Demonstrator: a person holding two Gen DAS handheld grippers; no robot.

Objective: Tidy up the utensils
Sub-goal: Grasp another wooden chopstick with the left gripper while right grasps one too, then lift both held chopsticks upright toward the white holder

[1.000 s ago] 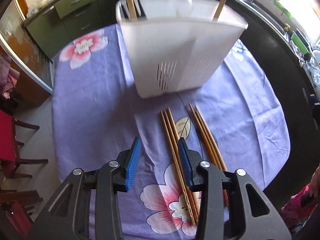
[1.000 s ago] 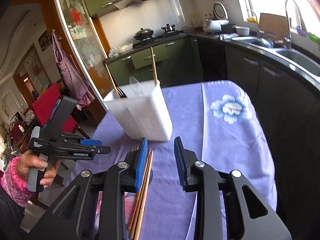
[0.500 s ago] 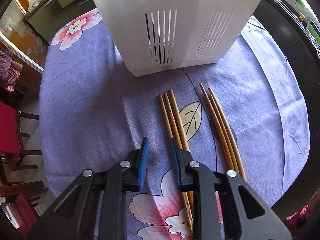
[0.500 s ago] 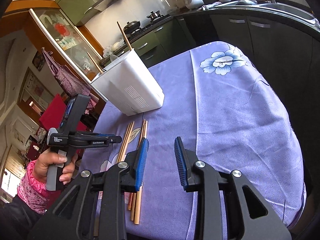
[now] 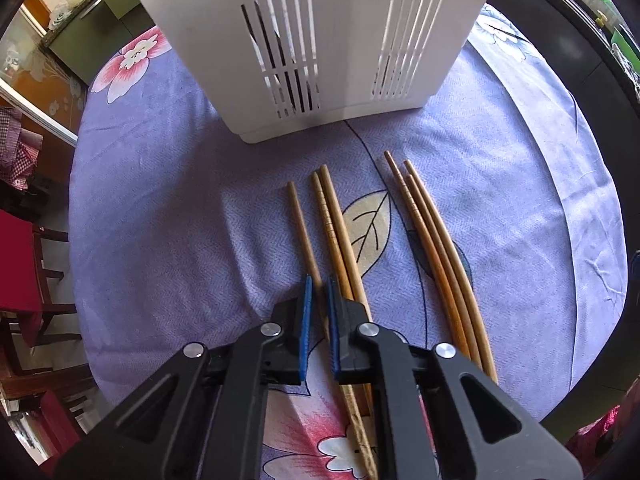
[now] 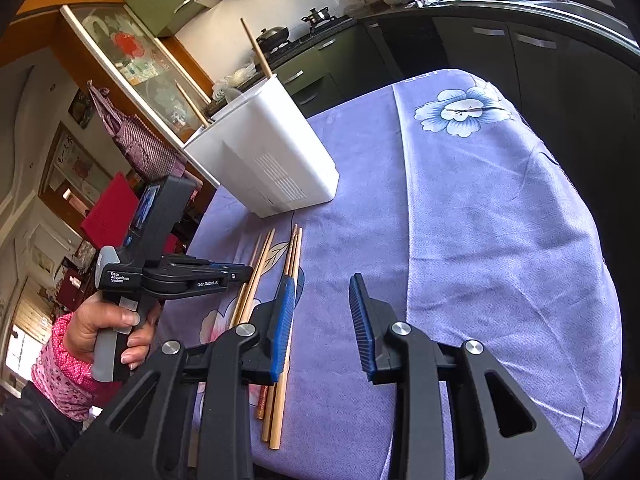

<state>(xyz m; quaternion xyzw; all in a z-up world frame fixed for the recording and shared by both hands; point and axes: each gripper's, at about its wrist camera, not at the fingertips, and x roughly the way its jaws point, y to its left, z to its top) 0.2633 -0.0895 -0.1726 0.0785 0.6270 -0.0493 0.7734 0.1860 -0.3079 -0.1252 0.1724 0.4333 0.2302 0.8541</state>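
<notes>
White holder (image 5: pixel 320 40) blocks ahead; bare tablecloth (image 6: pixel 500 240) lies open rightward.

My left gripper (image 5: pixel 318 292) pointed steeply down, its blue pads (image 5: pixel 306 312) pinched nearly together on one chopstick (image 5: pixel 302 228). My left hand (image 6: pixel 106 330) gripped its handle. My right gripper (image 6: pixel 320 308) hung lower-angled, jaws parted, holding nothing.

A red chair (image 5: pixel 16 264) stands beside the floral purple tablecloth (image 5: pixel 160 208).
</notes>
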